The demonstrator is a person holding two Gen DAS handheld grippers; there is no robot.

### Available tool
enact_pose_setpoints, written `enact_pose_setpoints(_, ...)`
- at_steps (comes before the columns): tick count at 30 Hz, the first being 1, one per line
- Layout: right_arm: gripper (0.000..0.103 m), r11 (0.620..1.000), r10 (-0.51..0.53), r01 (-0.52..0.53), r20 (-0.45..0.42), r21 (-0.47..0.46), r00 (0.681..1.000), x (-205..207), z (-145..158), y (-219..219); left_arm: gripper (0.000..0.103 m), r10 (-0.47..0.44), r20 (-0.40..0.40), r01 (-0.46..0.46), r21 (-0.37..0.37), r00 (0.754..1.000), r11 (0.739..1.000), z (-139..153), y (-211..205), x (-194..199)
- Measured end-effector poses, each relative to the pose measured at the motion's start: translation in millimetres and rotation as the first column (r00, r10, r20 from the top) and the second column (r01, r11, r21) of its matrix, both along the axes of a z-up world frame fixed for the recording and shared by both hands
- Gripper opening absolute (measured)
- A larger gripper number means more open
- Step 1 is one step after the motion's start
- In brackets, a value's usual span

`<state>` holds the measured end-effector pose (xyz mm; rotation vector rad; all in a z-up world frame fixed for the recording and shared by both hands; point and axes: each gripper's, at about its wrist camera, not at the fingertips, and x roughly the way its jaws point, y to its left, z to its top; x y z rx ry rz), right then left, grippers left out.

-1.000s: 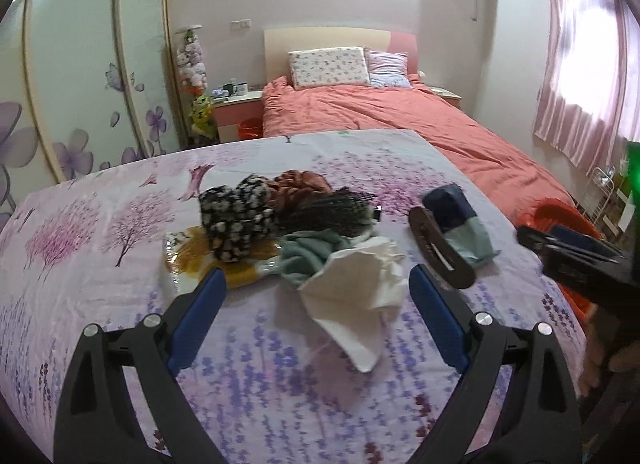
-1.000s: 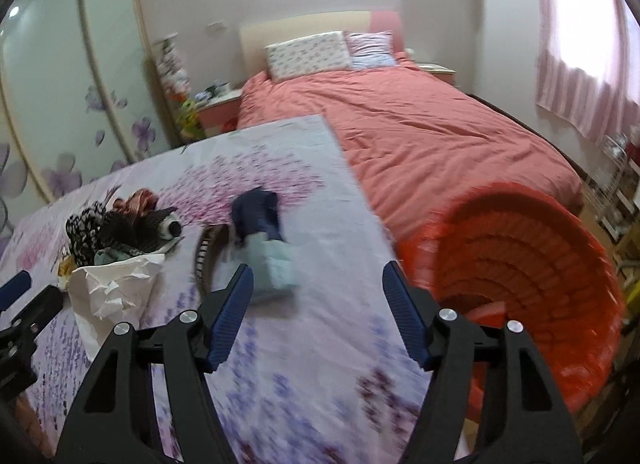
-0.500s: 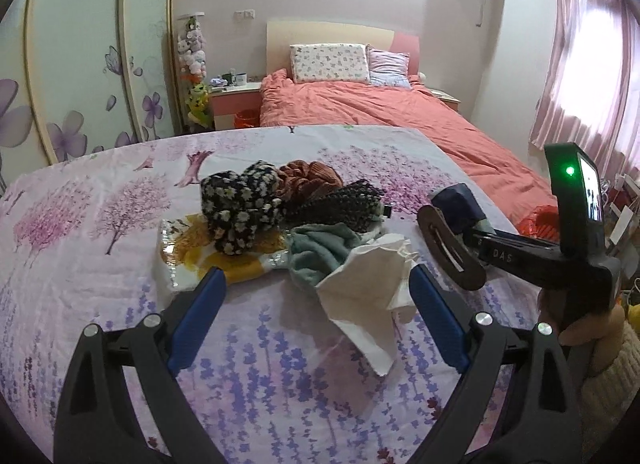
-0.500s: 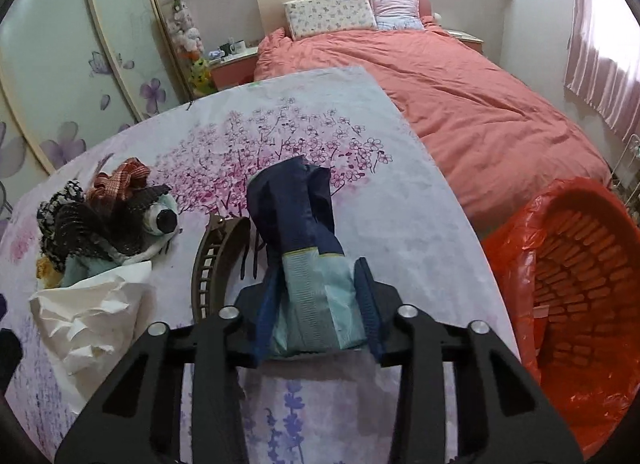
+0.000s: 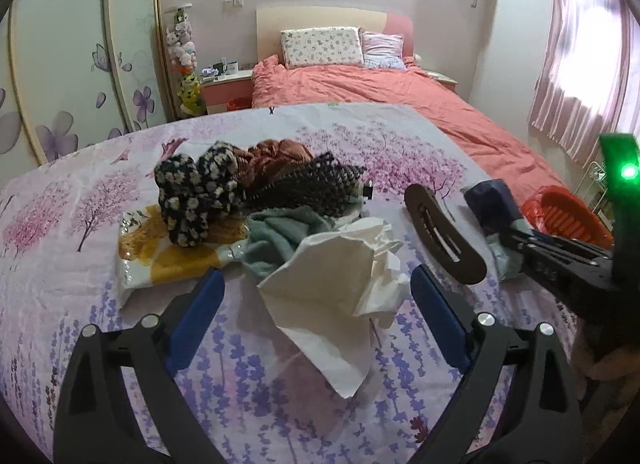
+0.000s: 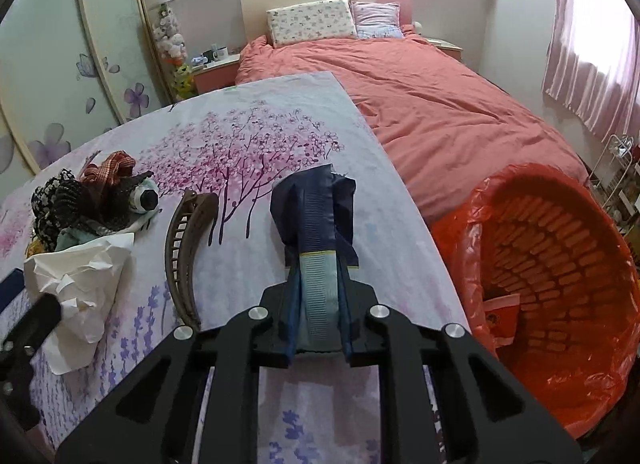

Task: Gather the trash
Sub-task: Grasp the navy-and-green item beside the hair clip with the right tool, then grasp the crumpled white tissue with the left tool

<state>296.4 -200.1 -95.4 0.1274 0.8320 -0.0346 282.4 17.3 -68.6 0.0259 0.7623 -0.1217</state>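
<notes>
My right gripper (image 6: 318, 316) is shut on a navy and pale-blue wrapper (image 6: 314, 224), which sticks up from its jaws over the flowered table cloth (image 6: 248, 132); the wrapper also shows in the left wrist view (image 5: 490, 204). An orange-lined trash basket (image 6: 560, 264) stands just right of the table. My left gripper (image 5: 316, 304) is open and empty, its jaws standing either side of a crumpled white tissue (image 5: 340, 284), which also shows in the right wrist view (image 6: 76, 288).
A brown hair clip (image 6: 186, 248) lies between tissue and wrapper. A pile of scrunchies and cloths (image 5: 248, 192) sits behind the tissue, on a yellow-print packet (image 5: 160, 248). A pink bed (image 6: 440, 104) lies beyond the table.
My right gripper closed on the wrapper and lifted it off the cloth, tilting it upright. My left gripper stayed open and edged closer to the tissue.
</notes>
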Motion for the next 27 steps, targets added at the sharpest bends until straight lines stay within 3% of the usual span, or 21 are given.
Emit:
enact_pose_setpoints(6, 0.017, 1.0, -0.001, 0.002, -0.006, 0.023, 1.0, 3, -2, -3, 0.089, 0.005, -0.032, -0.004, 0.005, 0.999, 1.0, -16, -4, 6)
enact_pose_setpoints(17, 0.022, 0.998, -0.006, 0.006, -0.004, 0.07, 1.0, 2, -5, -9, 0.061, -0.004, -0.063, 0.003, -0.023, 0.998, 1.0, -20, -2, 9)
enact_pose_setpoints(20, 0.017, 0.998, -0.002, 0.001, 0.013, 0.065, 1.0, -1, -4, -9, 0.051, -0.014, -0.056, 0.013, -0.023, 0.998, 1.0, -18, -2, 7)
enact_pose_setpoints(27, 0.015, 0.995, 0.003, -0.006, 0.035, 0.097, 0.999, -12, 1, -13, 0.044, -0.025, -0.041, 0.024, -0.031, 0.999, 0.999, -12, 3, 1)
